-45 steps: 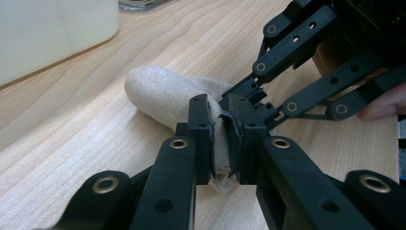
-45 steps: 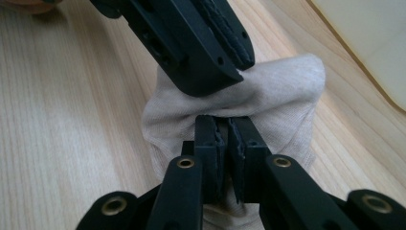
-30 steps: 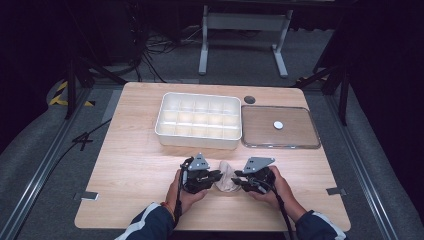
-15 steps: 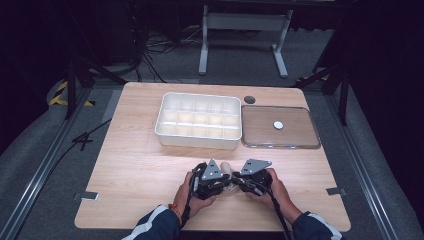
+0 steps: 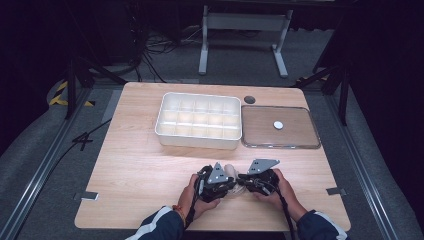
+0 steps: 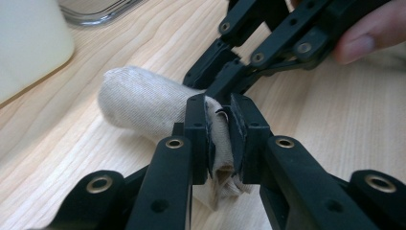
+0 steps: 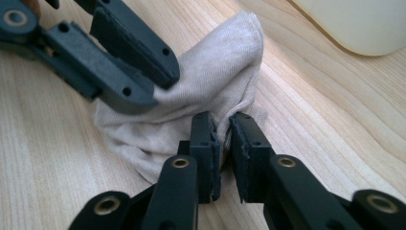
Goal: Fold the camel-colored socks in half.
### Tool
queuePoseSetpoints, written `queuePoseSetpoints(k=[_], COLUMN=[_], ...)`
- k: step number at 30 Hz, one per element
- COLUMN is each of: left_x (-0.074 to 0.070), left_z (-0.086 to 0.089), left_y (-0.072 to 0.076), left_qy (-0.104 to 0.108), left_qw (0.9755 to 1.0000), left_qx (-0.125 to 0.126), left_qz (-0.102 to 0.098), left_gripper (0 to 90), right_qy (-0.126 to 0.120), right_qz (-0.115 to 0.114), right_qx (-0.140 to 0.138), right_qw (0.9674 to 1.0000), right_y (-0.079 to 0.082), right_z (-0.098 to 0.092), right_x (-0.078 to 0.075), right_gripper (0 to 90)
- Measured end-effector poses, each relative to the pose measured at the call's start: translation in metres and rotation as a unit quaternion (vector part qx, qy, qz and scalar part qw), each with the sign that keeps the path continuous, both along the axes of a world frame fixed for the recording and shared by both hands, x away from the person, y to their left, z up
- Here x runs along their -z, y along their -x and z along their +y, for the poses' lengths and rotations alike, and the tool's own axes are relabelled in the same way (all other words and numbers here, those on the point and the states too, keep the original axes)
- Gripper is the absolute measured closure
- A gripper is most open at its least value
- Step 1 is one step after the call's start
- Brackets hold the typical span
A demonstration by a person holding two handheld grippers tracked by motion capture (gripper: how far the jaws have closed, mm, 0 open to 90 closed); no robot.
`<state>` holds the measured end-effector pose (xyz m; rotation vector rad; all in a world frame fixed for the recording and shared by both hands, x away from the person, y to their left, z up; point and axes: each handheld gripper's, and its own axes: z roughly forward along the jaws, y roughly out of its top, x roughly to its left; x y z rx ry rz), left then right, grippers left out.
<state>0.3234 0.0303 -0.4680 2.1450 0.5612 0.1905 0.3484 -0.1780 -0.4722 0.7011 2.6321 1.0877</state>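
Note:
A small beige cloth (image 5: 230,171), perhaps a sock, lies bunched on the wooden table (image 5: 140,165) near its front edge, between both hands. My left gripper (image 5: 231,186) comes at it from the left. In the left gripper view the cloth (image 6: 139,98) is pinched between the pads of my left gripper (image 6: 220,132), which is shut on a fold. My right gripper (image 5: 241,188) comes from the right. Its jaws have just been closing, and in the right gripper view my right gripper (image 7: 224,136) nips an edge of the cloth (image 7: 215,72). The two grippers' tips nearly touch.
A white compartment box (image 5: 199,121) stands at the table's middle back. To its right lies a clear flat lid (image 5: 300,135) with a small white disc (image 5: 278,125) on it. A dark round grommet (image 5: 249,99) sits behind them.
My left gripper has slid right toward the right gripper, bunching the cloth between them. The right hand has stayed in place and its jaws have narrowed on the cloth.

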Motion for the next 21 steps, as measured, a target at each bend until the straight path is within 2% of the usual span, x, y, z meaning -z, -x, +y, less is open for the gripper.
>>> queuePoseSetpoints(k=[2,4,5,7,9,11,12,13,17,20,21], left_x=[0.001,0.000,0.000,-0.001,-0.002,-0.003,-0.005,-0.004,-0.005,-0.005,-0.004], left_z=[-0.004,-0.004,-0.004,-0.001,0.004,0.005,0.007,0.006,0.004,0.001,-0.001], left_y=[0.001,0.002,0.002,0.000,-0.004,-0.005,-0.005,-0.005,-0.004,-0.002,-0.001], left_qy=[0.001,-0.010,-0.006,0.000,0.008,0.012,0.005,0.012,0.016,0.016,0.012], left_qw=[1.0000,0.9999,0.9999,1.0000,0.9999,0.9998,0.9999,0.9998,0.9998,0.9998,0.9999], left_qx=[0.008,0.007,0.004,-0.003,-0.010,-0.014,-0.012,-0.013,-0.014,-0.009,0.000], left_qz=[-0.004,-0.010,-0.009,-0.007,0.002,0.004,0.004,0.002,-0.001,-0.003,-0.008], left_gripper=[78.2,79.0,79.2,79.8,80.3,80.8,80.9,81.0,81.0,80.6,80.4], right_qy=[-0.005,0.000,0.005,0.002,-0.007,-0.001,-0.001,0.001,0.011,-0.001,0.000], right_qz=[0.003,-0.004,-0.012,-0.010,-0.012,-0.017,-0.013,-0.007,0.008,0.017,0.015], right_qx=[0.003,0.002,0.005,-0.003,-0.009,-0.014,-0.015,-0.016,-0.020,-0.012,-0.012], right_qw=[1.0000,1.0000,0.9999,0.9999,0.9999,0.9998,0.9998,0.9999,0.9997,0.9998,0.9998], right_y=[-0.001,-0.001,0.000,0.000,0.001,0.003,0.003,0.002,0.002,0.002,0.003], right_z=[0.000,0.000,-0.001,-0.004,-0.007,-0.013,-0.014,-0.016,-0.015,-0.010,-0.009], right_x=[0.001,0.000,-0.001,-0.004,-0.008,-0.014,-0.014,-0.013,-0.005,-0.002,-0.002], right_gripper=[81.0,73.9,70.9,64.7,65.0,70.2,72.4,74.8,80.0,85.7,85.8])
